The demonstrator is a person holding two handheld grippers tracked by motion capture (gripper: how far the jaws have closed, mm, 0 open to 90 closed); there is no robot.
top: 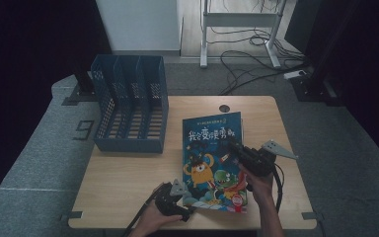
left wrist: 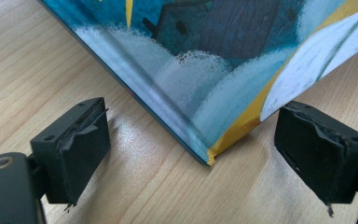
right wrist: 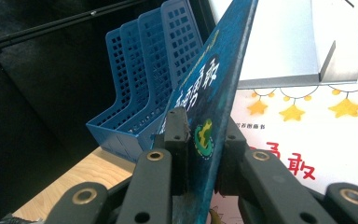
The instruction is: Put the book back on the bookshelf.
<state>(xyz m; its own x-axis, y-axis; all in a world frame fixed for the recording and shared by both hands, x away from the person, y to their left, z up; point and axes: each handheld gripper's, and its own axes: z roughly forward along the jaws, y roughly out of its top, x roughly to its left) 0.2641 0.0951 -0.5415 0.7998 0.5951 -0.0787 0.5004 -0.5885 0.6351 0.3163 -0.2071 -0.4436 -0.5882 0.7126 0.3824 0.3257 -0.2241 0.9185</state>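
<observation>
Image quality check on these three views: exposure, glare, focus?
High view: dim overall, black surrounds, the table the brightest patch, book title still readable. Left gripper view: evenly lit, soft sheen on the wood by the book's corner, jaw pads sharp. Right gripper view: white surface behind blown out, file rack in focus, the near arms of the right gripper soft.

Book (top: pixel 211 158) on table (top: pixel 123 187), file rack (top: pixel 131 103) at its left, farther back.

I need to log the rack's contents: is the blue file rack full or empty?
Empty: the blue file rack shows bare slots in the high view, and the picture book is outside it.
</observation>
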